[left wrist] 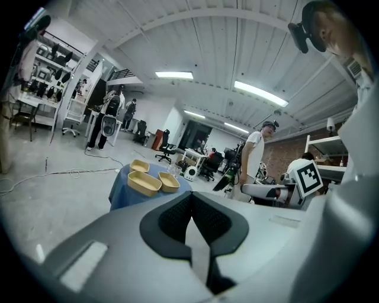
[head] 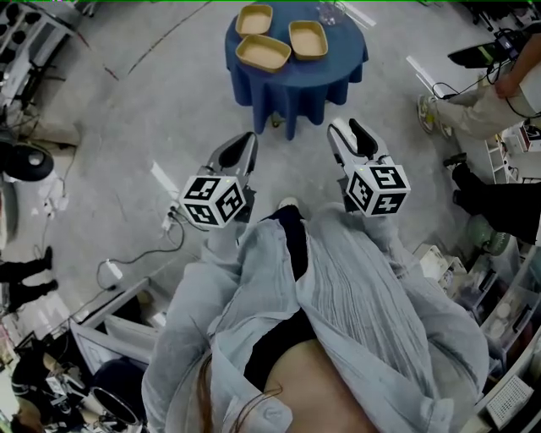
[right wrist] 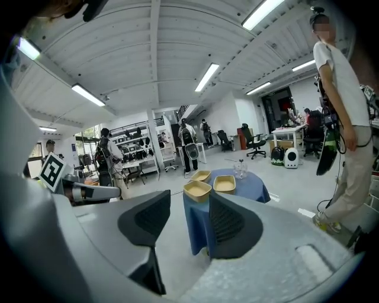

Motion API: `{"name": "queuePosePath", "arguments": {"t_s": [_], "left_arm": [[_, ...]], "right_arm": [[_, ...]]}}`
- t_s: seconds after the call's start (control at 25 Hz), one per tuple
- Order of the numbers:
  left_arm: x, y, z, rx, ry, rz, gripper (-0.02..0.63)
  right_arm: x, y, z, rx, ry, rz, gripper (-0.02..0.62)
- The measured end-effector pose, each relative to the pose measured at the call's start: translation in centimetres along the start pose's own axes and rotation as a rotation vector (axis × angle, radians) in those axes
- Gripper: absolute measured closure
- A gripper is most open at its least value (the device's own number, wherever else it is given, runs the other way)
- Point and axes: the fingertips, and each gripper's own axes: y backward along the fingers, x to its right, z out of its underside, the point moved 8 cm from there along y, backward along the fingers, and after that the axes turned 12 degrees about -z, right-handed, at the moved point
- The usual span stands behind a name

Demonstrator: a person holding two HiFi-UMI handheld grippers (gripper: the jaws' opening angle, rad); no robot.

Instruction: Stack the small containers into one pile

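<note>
Because the small containers lie far ahead on the table, both tools are well short; left gripper closed, slightly nearer; right gripper parted, empty.

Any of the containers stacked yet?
No, all three containers lie side by side on the blue table, none nested in another.

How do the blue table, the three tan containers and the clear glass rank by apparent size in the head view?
1. blue table
2. front container, right container, back container: too alike to rank
3. clear glass
</note>
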Motion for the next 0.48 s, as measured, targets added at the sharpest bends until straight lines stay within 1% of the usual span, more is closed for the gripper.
{"name": "queuePosePath", "arguments": {"t_s": [0.12, 0.28, 0.48], "left_arm": [[-0.9, -0.4, -0.1, -0.014, 0.007, -0.007, 0.594], [-1.2, -0.3, 0.6, -0.035, 0.022, -0.015, 0.594], [-2.6, -0.5, 1.1, -0.071, 0.030, -0.038, 0.594]], "right_arm": [[-0.1, -1.1, -0.3, 0.010, 0.004, -0.021, 0.390], [0.1, -1.4, 0.1, -0.009, 0.021, -0.027, 0.390], [1.0, -2.5, 0.9, -0.029, -0.023, -0.019, 0.390]]}}
